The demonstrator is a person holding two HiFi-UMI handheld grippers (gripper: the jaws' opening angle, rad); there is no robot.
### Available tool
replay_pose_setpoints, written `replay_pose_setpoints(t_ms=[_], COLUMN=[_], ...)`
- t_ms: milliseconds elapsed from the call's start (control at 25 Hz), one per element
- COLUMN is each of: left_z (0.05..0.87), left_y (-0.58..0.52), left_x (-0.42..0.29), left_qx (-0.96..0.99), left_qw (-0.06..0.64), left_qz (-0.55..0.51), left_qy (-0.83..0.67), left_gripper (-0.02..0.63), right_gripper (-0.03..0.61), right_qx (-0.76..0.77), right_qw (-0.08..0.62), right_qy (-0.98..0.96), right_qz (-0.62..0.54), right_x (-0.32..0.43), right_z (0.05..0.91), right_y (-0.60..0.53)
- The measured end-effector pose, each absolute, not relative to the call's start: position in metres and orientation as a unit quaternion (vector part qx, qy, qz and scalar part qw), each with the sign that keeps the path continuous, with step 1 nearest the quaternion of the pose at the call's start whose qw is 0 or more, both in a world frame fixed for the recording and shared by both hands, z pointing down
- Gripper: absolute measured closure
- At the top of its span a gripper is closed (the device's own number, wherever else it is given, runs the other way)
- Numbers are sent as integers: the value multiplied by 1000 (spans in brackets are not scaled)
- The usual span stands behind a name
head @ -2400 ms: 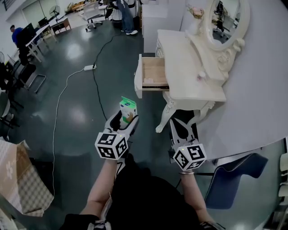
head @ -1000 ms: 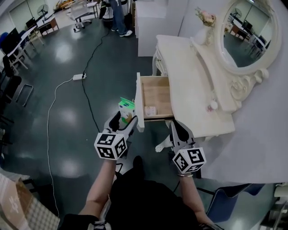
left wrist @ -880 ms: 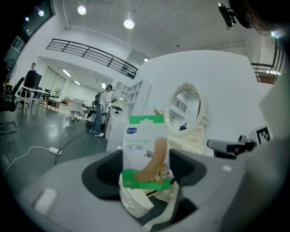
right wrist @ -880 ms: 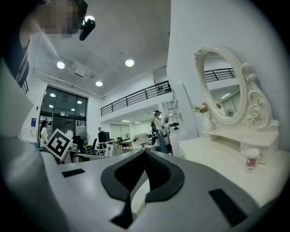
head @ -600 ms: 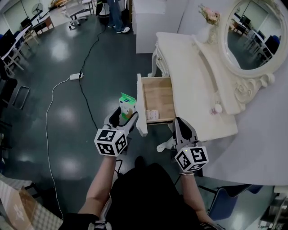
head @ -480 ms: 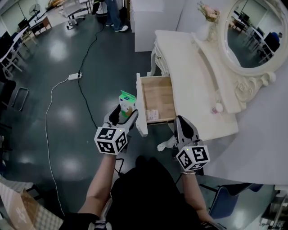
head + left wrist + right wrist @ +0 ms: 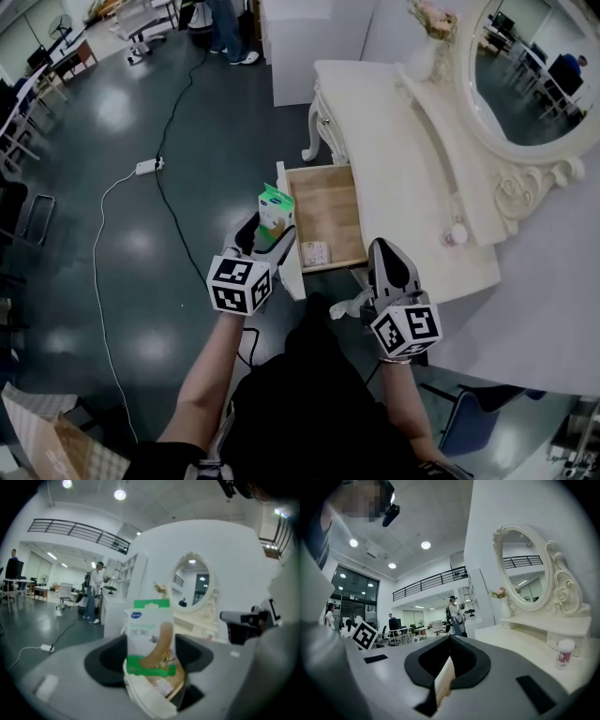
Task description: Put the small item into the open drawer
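Observation:
The small item is a white and green packet (image 7: 275,207), held upright with my left gripper (image 7: 267,231) shut on its lower half. It hangs right at the white front panel of the open drawer (image 7: 323,222), on the drawer's left side. In the left gripper view the packet (image 7: 150,637) fills the gap between the jaws, with the wooden drawer (image 7: 164,688) just below. A small card or box (image 7: 314,253) lies in the drawer's near corner. My right gripper (image 7: 385,253) is shut and holds nothing, at the drawer's near right corner.
The cream dressing table (image 7: 394,141) carries an oval mirror (image 7: 534,66), a flower vase (image 7: 427,33) and a small bottle (image 7: 457,233). A power strip and cable (image 7: 145,167) lie on the dark floor at left. A blue chair (image 7: 469,422) stands at lower right.
The person has walked up to the table. My left gripper has carried the packet right, up to the drawer's front panel. The right gripper now sits beside the drawer's near corner.

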State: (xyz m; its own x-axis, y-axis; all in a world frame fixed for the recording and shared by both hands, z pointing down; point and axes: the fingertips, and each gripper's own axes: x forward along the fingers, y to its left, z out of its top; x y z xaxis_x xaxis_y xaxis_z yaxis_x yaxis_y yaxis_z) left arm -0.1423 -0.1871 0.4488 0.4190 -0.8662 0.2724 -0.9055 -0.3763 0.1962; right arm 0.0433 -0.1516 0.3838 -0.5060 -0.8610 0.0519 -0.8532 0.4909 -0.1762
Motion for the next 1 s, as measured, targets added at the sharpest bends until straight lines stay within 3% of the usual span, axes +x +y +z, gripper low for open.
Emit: replay_pose_setpoints(t_ms=[480,1000], left_z=[486,558], left_y=[-267,-323], left_x=[-86,-32], left_qx=[864,878], left_qw=[150,109], left_qz=[154,324], left_qy=[-456,-336], left_gripper=[290,290], right_gripper=[574,574], right_qx=[-513,-536], right_qw=[27,28], right_qy=[851,835], right_qz=[-105,-120], right_x=[71,103], right_z=[388,398], right_y=[-211,-260])
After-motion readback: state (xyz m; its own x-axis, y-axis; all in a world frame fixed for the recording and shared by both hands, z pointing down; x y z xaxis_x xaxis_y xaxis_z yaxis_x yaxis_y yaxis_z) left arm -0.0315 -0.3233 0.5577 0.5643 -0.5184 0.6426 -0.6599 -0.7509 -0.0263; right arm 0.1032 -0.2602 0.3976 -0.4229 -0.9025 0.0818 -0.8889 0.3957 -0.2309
